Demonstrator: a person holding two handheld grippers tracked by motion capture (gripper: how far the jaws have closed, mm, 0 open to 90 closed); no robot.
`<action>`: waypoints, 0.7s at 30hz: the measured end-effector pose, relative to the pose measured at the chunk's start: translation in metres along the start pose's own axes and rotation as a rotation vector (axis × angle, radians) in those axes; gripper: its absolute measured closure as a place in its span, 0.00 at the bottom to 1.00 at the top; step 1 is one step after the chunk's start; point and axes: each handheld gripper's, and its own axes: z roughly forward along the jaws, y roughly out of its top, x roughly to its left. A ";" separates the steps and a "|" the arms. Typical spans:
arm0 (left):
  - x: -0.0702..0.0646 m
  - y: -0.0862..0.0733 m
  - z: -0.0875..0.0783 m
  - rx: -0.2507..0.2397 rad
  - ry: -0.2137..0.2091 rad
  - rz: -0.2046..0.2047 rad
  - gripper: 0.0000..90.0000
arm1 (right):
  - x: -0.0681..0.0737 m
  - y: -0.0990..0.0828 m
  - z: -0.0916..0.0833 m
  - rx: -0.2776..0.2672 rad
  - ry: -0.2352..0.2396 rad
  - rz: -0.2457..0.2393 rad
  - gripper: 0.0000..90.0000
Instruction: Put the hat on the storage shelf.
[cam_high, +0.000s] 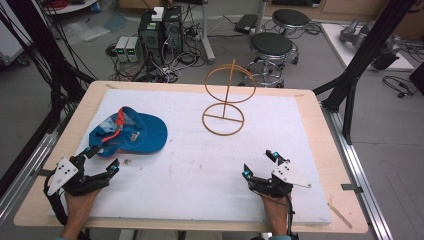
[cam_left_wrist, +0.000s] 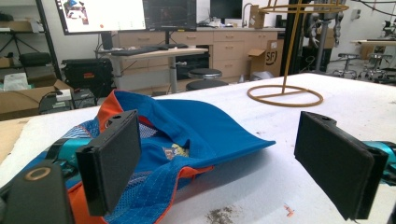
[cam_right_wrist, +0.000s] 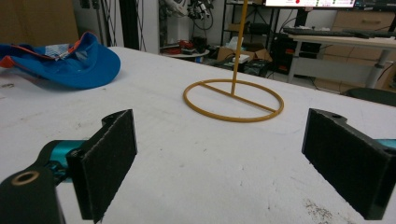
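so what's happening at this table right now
A person holds a gripper in each hand over a white board. The left gripper sits open right beside a blue cap, one of its fingers close against the fabric, nothing gripped yet. The right gripper is open too, facing a yellow wire stand farther back.

White mat (cam_high: 200, 170) covers wooden desk (cam_high: 325, 150); specks of dirt on mat near front left. Yellow wire stand (cam_high: 225, 97) upright on mat toward far side: round base ring with crossbar, thin post, tilted ring on top. Behind desk on floor: two computer towers (cam_high: 161, 30) amid tangled cables, small grey boxes (cam_high: 128, 48) beside them, two black round stools (cam_high: 272, 47). Black frame struts either side of desk.
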 end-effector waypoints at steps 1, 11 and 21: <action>0.000 0.000 0.000 0.000 0.000 0.000 0.17 | 0.000 0.000 0.000 0.002 -0.001 -0.003 0.10; 0.000 0.000 0.001 0.006 0.009 0.003 0.17 | -0.001 0.000 0.000 0.004 -0.008 0.016 0.10; -0.002 0.001 0.002 0.019 0.020 0.017 0.17 | -0.001 0.000 0.000 0.001 -0.005 0.013 0.10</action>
